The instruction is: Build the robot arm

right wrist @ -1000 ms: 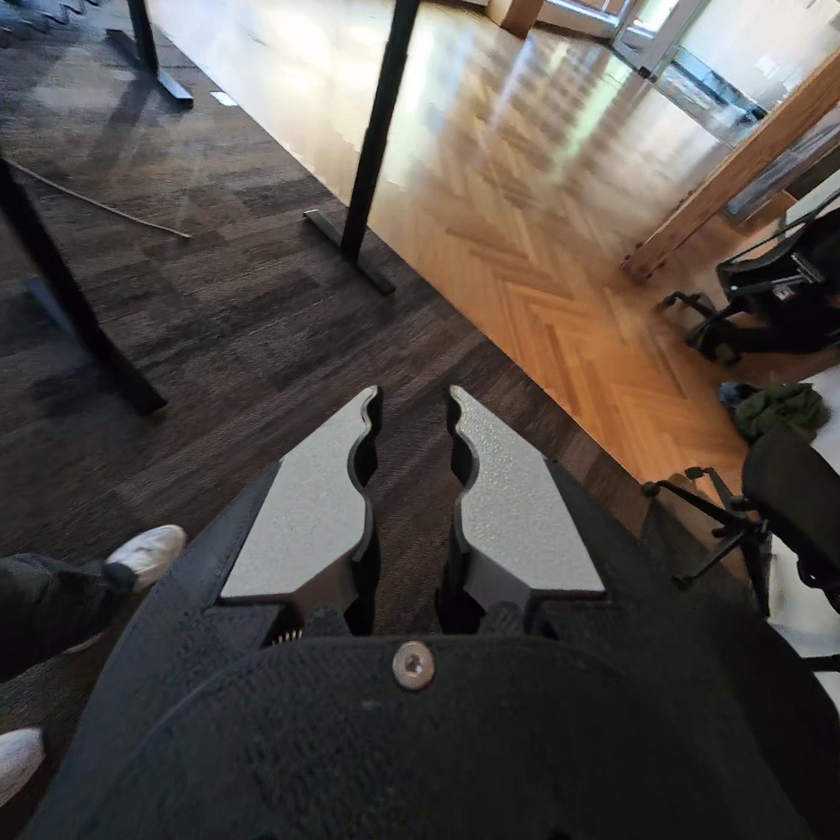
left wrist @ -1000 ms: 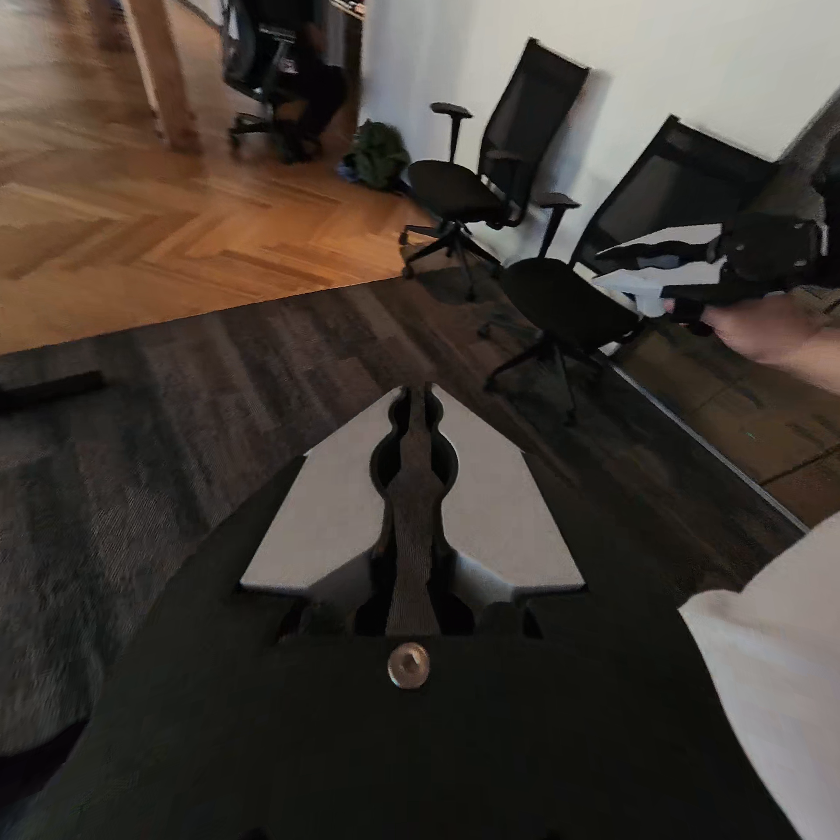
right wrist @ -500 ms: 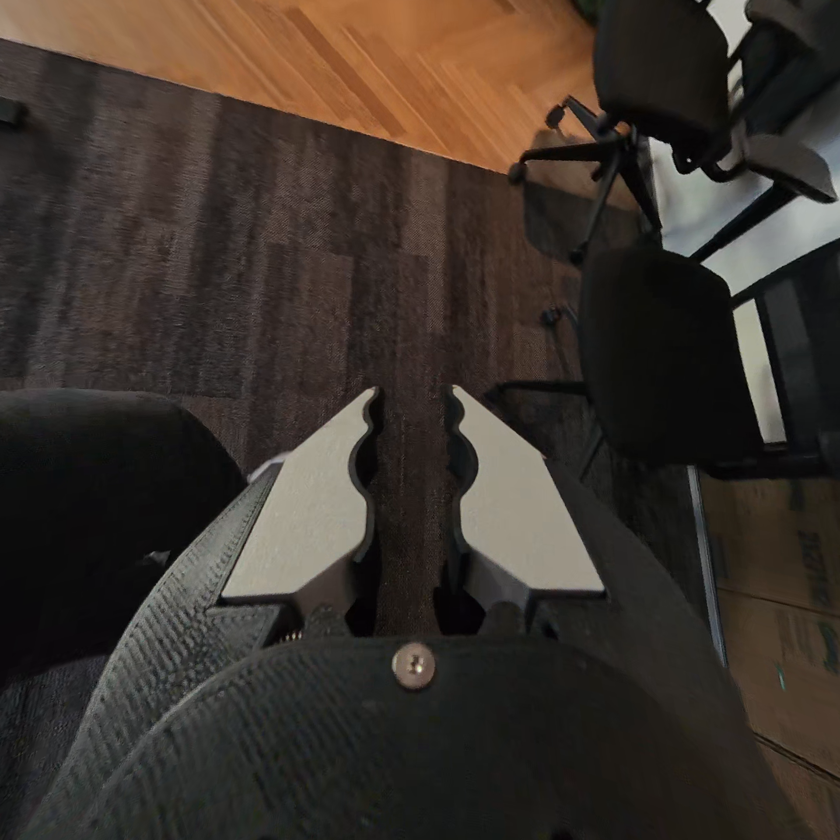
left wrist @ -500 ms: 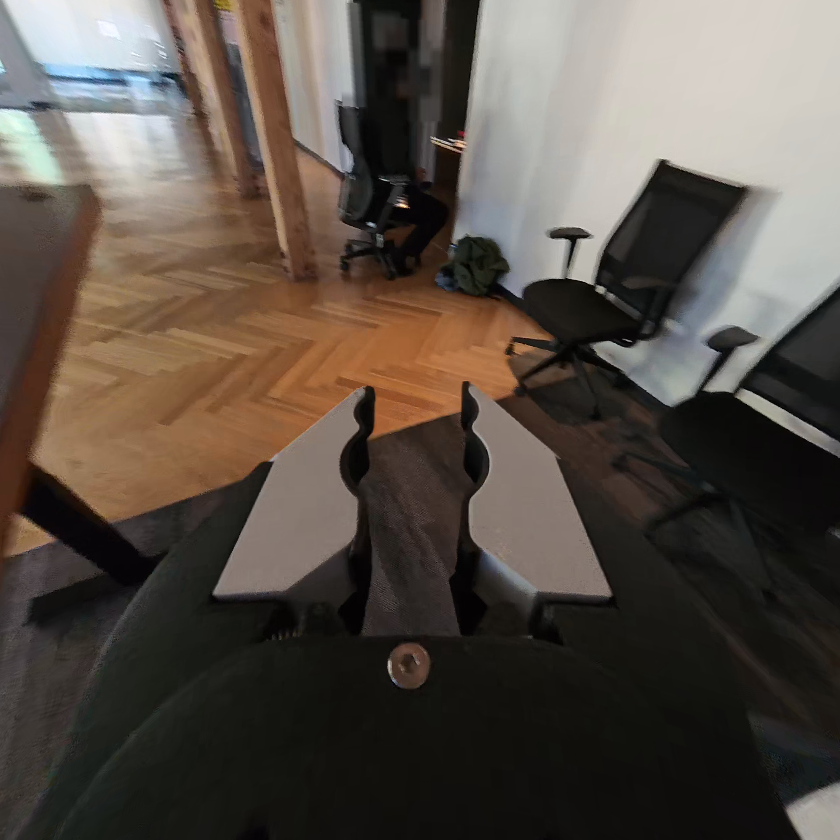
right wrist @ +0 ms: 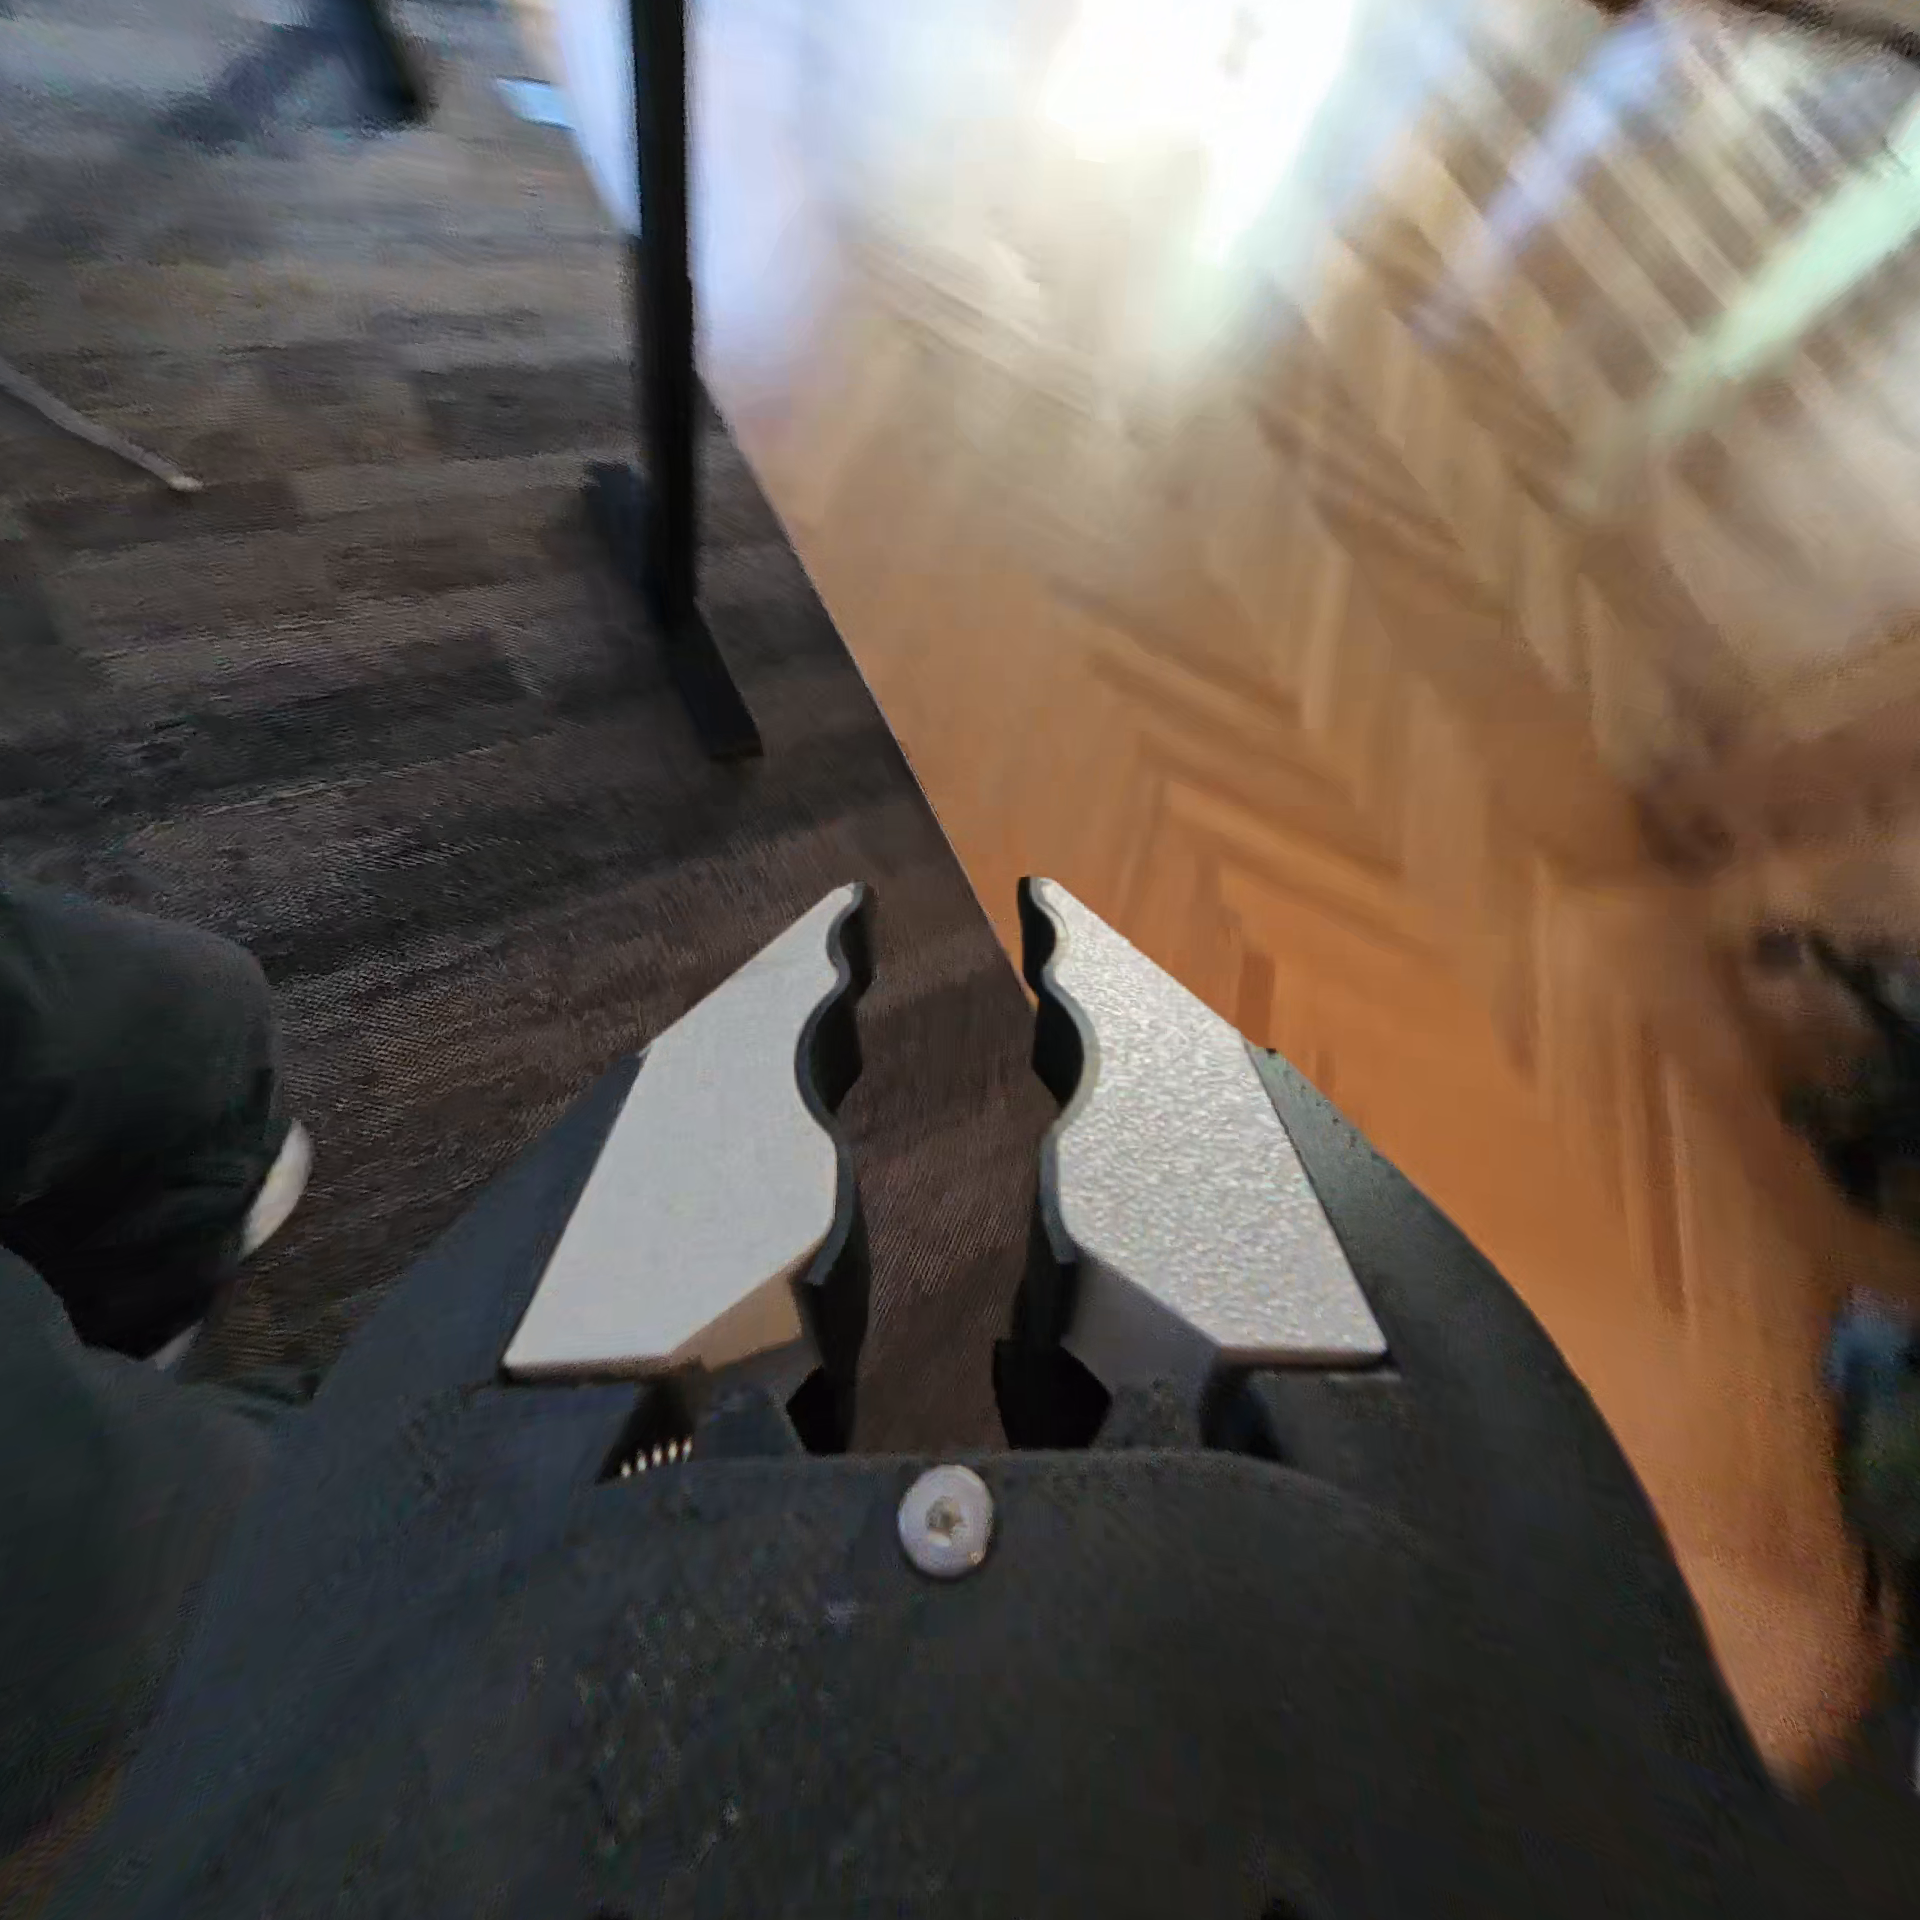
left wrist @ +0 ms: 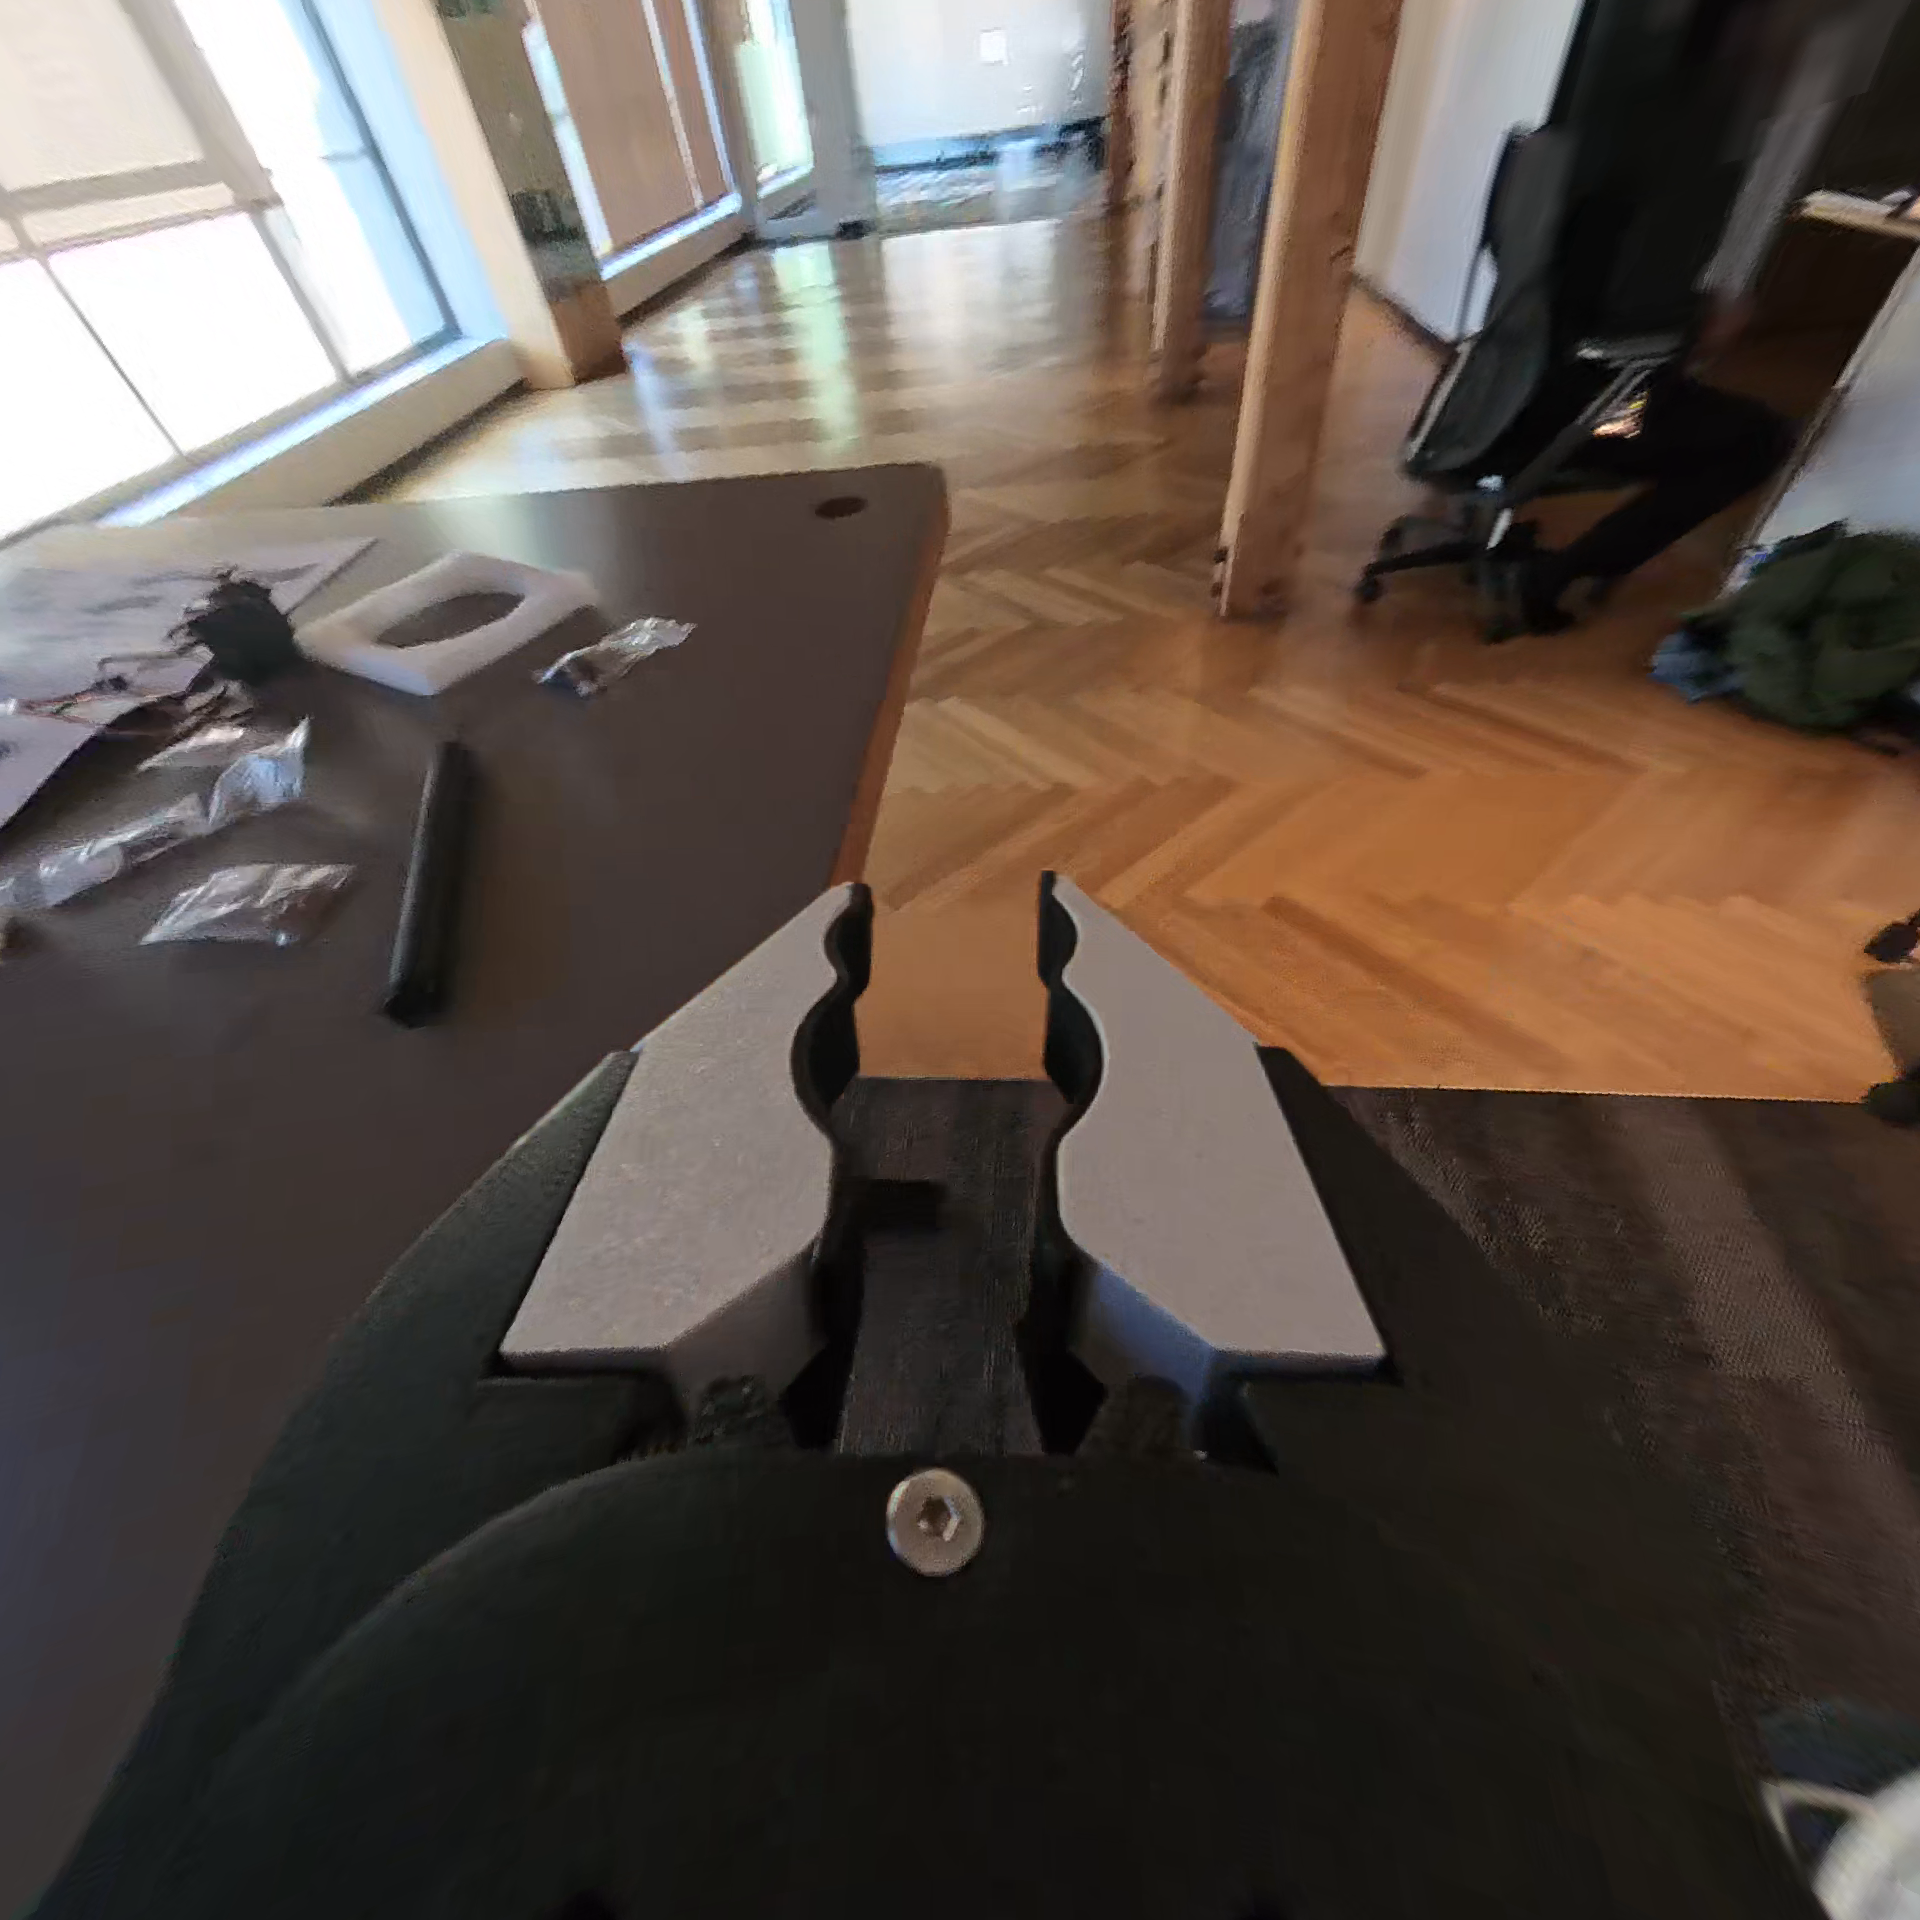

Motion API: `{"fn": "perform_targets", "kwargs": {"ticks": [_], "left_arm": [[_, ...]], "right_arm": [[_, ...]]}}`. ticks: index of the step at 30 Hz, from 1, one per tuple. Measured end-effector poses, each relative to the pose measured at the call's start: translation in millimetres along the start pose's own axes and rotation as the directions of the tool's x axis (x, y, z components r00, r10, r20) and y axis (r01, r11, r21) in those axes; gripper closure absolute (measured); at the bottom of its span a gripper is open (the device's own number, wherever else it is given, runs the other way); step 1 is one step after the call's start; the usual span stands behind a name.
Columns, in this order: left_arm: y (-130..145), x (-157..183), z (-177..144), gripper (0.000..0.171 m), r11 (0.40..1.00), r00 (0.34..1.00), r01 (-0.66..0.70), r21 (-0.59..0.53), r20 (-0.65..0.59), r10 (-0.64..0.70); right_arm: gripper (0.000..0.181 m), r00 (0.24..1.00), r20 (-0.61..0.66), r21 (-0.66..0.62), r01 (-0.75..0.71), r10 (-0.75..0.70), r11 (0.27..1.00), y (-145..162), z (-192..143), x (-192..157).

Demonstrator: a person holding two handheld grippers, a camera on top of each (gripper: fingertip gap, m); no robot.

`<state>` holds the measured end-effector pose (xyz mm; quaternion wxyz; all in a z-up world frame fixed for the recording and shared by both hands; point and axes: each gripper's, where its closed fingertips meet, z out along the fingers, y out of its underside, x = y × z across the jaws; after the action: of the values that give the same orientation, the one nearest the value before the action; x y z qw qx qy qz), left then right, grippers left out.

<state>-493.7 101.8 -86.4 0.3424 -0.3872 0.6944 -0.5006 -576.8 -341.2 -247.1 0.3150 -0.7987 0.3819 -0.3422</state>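
In the left wrist view, the left tongs (left wrist: pixel 954 904) are released, with a clear gap between the two grey fingers (left wrist: pixel 707 1174), and they hold nothing. They hang in the air just beside the near right edge of the dark surface (left wrist: pixel 644 831), above the line where the carpet (left wrist: pixel 1558 1299) meets the herringbone wood floor (left wrist: pixel 1351 779). The nearest thing on the surface is a black rod (left wrist: pixel 428 873); around it lie small foil packets (left wrist: pixel 249 902), and farther back a white foam frame (left wrist: pixel 457 623). To reach them well, I think the tongs should turn left and come over the edge from above. Open room is to the right, up to the wooden post (left wrist: pixel 1283 312) and the office chair (left wrist: pixel 1558 416). In the right wrist view, much blurred, the right tongs (right wrist: pixel 943 904) are also released and empty, pointing down at the carpet edge (right wrist: pixel 914 831). A black surface leg (right wrist: pixel 670 364) stands ahead to the left, and a shoe (right wrist: pixel 275 1184) is low at the left, so free room is mostly over the wood floor (right wrist: pixel 1299 831).
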Motion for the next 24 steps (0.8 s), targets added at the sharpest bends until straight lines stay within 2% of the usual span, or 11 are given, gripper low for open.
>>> {"fn": "perform_targets", "kwargs": {"ticks": [3,5,7,10,11,13,16,18,20,22,24], "left_arm": [[4,-19,7,0.153,0.996,0.996,0.083,-0.009,0.028,-0.083],[4,-38,15,0.168,0.996,0.994,0.094,0.004,0.047,-0.094],[0,-61,29,0.171,0.996,0.995,0.081,0.023,0.062,-0.082],[0,-107,51,0.171,0.995,0.985,0.092,-0.043,0.154,-0.084],[-5,-120,57,0.17,0.994,0.976,0.106,-0.04,0.193,-0.097],[-15,-137,67,0.152,0.988,0.96,0.154,-0.022,0.241,-0.144],[-11,-156,84,0.135,0.982,0.936,0.19,-0.025,0.305,-0.173],[-3,-170,95,0.127,0.972,0.905,0.233,-0.014,0.37,-0.211],[0,-180,108,0.11,0.952,0.852,0.306,0.019,0.44,-0.282],[1,-183,118,0.11,0.937,0.799,0.347,0.043,0.51,-0.319],[1,-184,124,0.128,0.938,0.752,0.343,0.052,0.583,-0.307]], "right_arm": [[0.152,0.958,0.161,0.167,0.209,-0.235,0.964,-122,95,1],[0.152,0.912,0.218,0.309,0.274,-0.348,0.911,-195,146,-10],[0.153,0.877,0.249,0.428,0.281,-0.411,0.859,-255,189,-24],[0.154,0.855,0.37,0.531,0.127,-0.364,0.838,-331,235,-53],[0.154,0.813,0.452,0.552,0.068,-0.367,0.831,-352,242,-68],[0.152,0.699,0.575,0.559,0.044,-0.425,0.828,-383,254,-93],[0.147,0.587,0.6,0.599,0.121,-0.544,0.791,-422,290,-97],[0.14,0.519,0.635,0.62,0.099,-0.572,0.778,-452,315,-95],[0.132,0.423,0.695,0.623,0.05,-0.581,0.781,-480,337,-96],[0.124,0.319,0.725,0.631,0.049,-0.611,0.774,-498,358,-101],[0.126,0.217,0.723,0.657,0.077,-0.656,0.75,-507,375,-106]]}}
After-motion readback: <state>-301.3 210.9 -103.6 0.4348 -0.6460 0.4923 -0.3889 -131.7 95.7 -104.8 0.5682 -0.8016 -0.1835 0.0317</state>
